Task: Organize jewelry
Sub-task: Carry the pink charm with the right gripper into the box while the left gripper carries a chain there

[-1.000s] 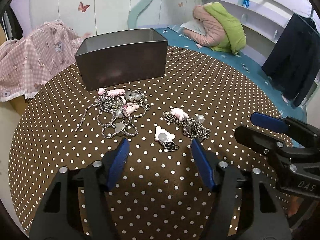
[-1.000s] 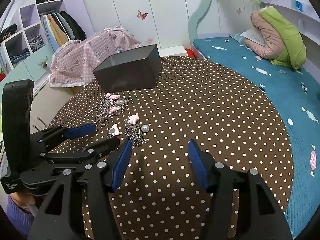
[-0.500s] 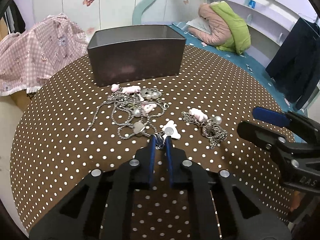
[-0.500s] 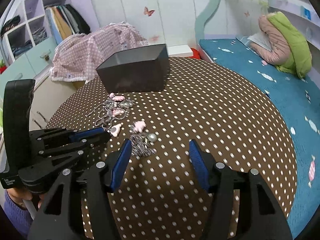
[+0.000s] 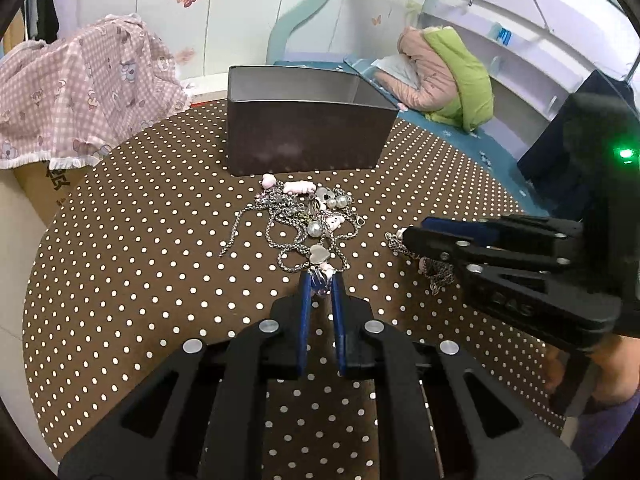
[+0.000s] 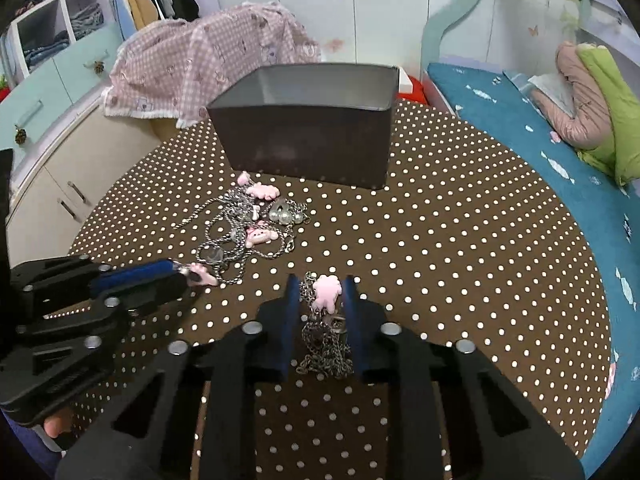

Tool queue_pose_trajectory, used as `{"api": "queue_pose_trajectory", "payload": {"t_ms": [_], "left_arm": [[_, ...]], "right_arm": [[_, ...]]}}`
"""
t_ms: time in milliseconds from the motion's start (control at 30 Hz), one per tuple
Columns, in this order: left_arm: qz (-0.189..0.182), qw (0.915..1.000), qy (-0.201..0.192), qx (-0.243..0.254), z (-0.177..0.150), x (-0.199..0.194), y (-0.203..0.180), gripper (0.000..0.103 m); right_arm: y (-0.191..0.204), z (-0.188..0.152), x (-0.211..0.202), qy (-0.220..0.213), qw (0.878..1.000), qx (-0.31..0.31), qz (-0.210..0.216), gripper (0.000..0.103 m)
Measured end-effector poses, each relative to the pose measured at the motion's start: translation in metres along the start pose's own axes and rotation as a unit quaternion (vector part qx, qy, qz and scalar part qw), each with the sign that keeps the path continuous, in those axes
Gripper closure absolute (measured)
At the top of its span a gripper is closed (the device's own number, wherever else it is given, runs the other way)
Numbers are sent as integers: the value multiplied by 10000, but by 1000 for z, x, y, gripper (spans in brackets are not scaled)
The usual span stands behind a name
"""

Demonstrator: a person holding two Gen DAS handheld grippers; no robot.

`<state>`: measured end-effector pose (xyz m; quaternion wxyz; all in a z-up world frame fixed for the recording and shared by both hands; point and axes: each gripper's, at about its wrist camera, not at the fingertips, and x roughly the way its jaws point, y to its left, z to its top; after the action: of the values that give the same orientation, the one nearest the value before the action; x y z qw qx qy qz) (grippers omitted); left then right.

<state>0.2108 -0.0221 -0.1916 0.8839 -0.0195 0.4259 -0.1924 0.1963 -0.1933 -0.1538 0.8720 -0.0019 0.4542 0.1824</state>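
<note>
A dark metal tin stands open at the back of the brown polka-dot table. In front of it lies a tangle of silver chains, pearls and pink charms. My left gripper is shut on a small pale charm with a clasp, at the near edge of that tangle. Seen from the right wrist, the left gripper holds this charm low over the table. My right gripper is closing on a separate silver necklace with a pink charm, which fills the gap between its blue pads.
A pink checked cloth drapes over furniture behind the table on the left. A teal bed with a green and pink bundle lies to the right. Pale cabinets stand at far left. A person's hand holds the right gripper.
The left jaws closed on the small charm and moved it up to the tangle. The right gripper advanced over the separate necklace and its jaws narrowed around it. The tin looks nearer.
</note>
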Motion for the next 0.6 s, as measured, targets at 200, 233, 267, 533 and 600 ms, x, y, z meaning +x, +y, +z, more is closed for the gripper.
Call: {"api": "queue_pose_trajectory", "payload": {"t_ms": [200,233,267,533,600], "left_arm": [[-235,9997,-40,-78,5,-7,1,93],[-248,9996,-46,-88,5,-8,-3,93],[-278,9996,-54,-93,6,-10,0,93],[-652,9975,-249,-73,32,-31,2,93],[-657,9974,-308,4,44,-36,-2,93]], "right_arm": [[-3,-1,5,126,9999,79,-18,91],[-3,-1,3,81,9999,91,-26,91],[-3,0,0,35,9999,101,-19,91],[-5,19,-45,-503,9974,278,443,92],[-3,24,-54,-605,9966,262,499,92]]}}
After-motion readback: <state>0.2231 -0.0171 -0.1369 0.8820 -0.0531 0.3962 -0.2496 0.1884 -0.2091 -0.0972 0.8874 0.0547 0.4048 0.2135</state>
